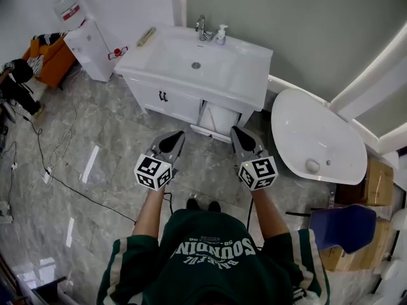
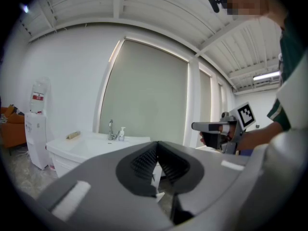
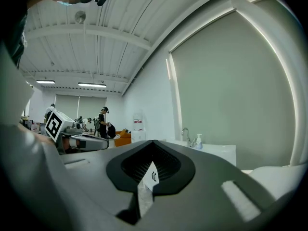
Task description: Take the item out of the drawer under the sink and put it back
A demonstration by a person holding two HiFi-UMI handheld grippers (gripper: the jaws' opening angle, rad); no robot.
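While the person (image 1: 210, 259) in a green shirt stands on the grey marbled floor (image 1: 114, 164), both arms reach forward with a gripper in each hand. The left gripper (image 1: 180, 134) is clenched, its jaws pressed tip to tip with nothing between them, as its own view shows (image 2: 156, 143). The right gripper (image 1: 235, 131) is likewise clamped together on nothing (image 3: 153, 142). Both point at the white cabinet (image 1: 162, 100) just beyond them. Between the two gripper tips, under the right part of the sink (image 1: 172, 56), the drawer (image 1: 219, 118) appears pulled out toward the person; the item in it cannot be made out. At the back rim of the sink stand a faucet (image 1: 202, 27) and a soap bottle (image 1: 220, 35). A white bathtub (image 1: 318, 138) lies to the right, and a water dispenser (image 1: 86, 40) stands far left.
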